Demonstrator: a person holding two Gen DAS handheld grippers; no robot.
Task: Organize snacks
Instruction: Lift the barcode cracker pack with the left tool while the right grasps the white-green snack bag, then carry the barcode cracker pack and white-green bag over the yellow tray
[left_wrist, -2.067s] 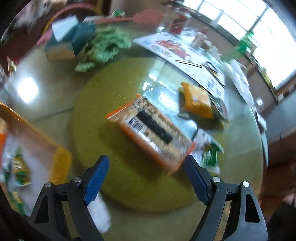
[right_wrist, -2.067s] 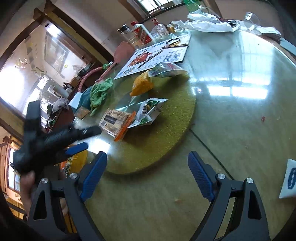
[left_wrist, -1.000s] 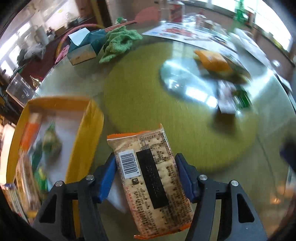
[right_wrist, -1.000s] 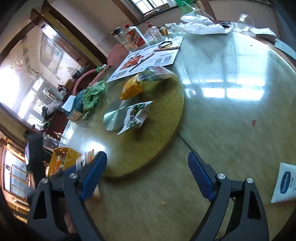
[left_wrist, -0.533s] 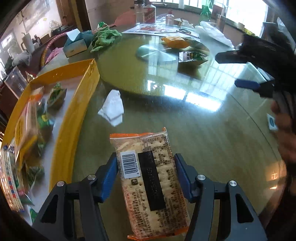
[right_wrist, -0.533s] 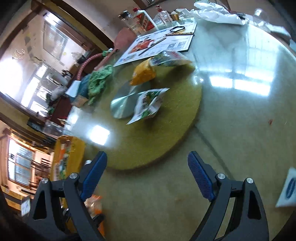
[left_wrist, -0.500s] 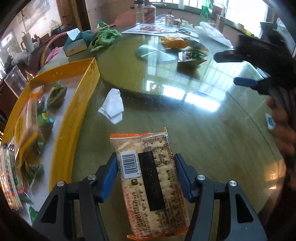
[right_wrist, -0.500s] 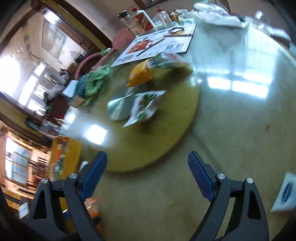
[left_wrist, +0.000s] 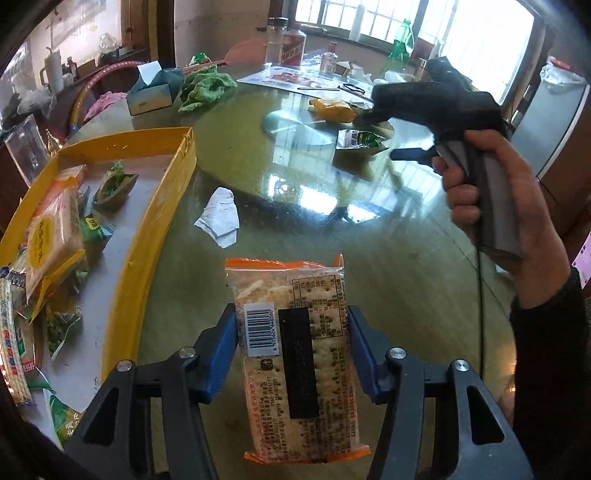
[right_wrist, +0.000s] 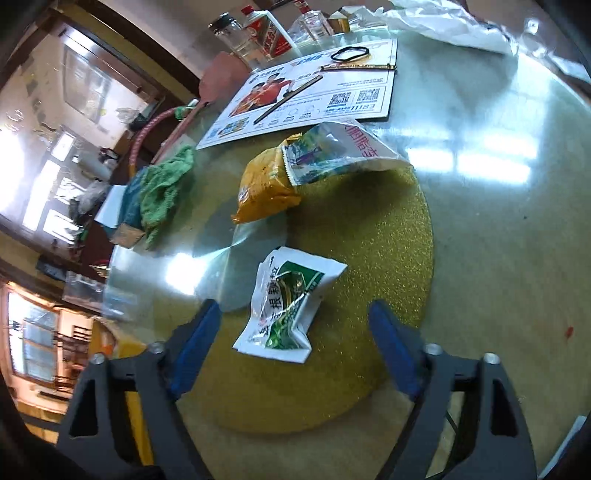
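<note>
While the left gripper (left_wrist: 291, 350) clamps an orange-edged, barcoded cracker pack (left_wrist: 295, 354), the right gripper (right_wrist: 295, 332) gapes wide.

Round glass-topped table (left_wrist: 388, 266): glossy, mirror reflections. Round gold turntable mat (right_wrist: 369, 258): rough, glittery grain. Clear-and-orange plastic cracker packet (left_wrist: 295, 354): shiny film. Yellow tray (left_wrist: 162, 206): glossy rim. Green knitted cloth (right_wrist: 162, 188): fuzzy. White crumpled tissue (left_wrist: 219, 218): matt paper.

tray (left_wrist: 168, 206) left, turntable (left_wrist: 236, 122) behind tissue (left_wrist: 219, 216)
</note>
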